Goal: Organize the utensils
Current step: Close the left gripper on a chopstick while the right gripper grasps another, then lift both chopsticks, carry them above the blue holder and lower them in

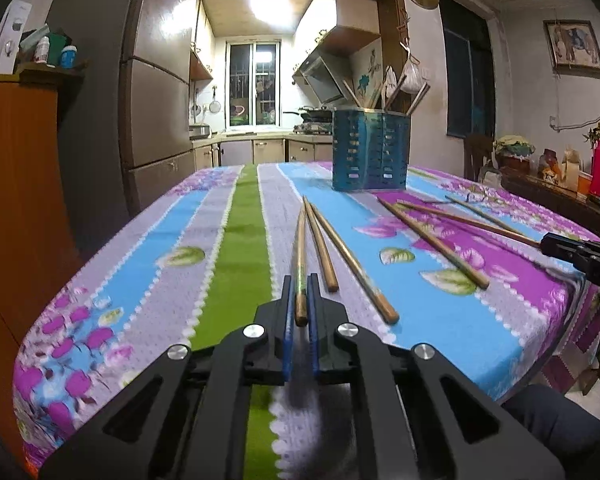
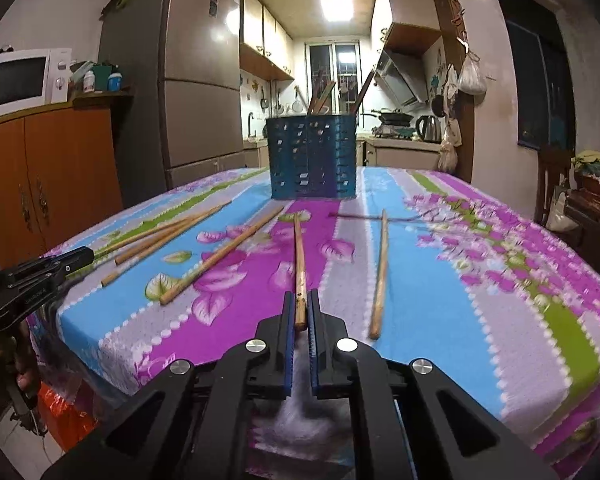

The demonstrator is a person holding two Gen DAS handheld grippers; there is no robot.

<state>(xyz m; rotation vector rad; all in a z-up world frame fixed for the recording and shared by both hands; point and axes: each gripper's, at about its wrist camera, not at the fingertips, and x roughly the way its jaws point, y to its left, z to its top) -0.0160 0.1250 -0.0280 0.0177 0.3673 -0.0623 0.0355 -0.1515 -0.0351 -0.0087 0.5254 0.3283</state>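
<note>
Wooden chopsticks, one (image 1: 300,264) pinched in the left hand-held gripper (image 1: 300,312) and one (image 2: 299,264) in the right hand-held gripper (image 2: 300,316), seemingly lifted off the counter (image 2: 440,300) for the blue holder (image 2: 312,156) straight ahead.

**Hidden, cropped and blurred items**

- Right gripper (image 1: 580,256): at 3 o'clock in the left wrist view, cut off by the edge.
- Utensil holder (image 1: 371,150): contents' lower ends concealed by its walls.
- Held chopstick (image 1: 300,264): shaft motion-blurred, near end hidden between the fingers (image 1: 288,320).
- Desk (image 2: 440,280): near edge hidden behind the gripper body at 6 o'clock.
</note>
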